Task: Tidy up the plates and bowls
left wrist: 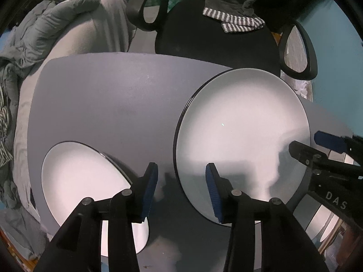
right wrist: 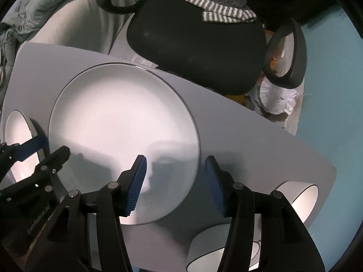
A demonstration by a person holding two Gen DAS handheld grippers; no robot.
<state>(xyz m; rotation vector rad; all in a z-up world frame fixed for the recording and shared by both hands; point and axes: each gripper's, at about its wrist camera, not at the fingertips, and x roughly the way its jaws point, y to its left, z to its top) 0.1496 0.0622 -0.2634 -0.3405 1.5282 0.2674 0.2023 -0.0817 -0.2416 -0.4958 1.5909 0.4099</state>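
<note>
Grey tabletop carries the large white dark-rimmed plate near its far edge; left gripper and right gripper, both part-open and empty, should lift clear together.

Near bowl behind right jaws

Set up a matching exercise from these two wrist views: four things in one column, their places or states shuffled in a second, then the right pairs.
Things:
1. large plate
2. striped cloth
3. left gripper
4. right gripper

Places or states:
A. lying on the black chair seat
B. flat on the grey table, between the two grippers
C. straddling the plate's right rim, jaws open
D. straddling the plate's left rim, jaws open

Pairs: 1-B, 2-A, 3-D, 4-C
</note>
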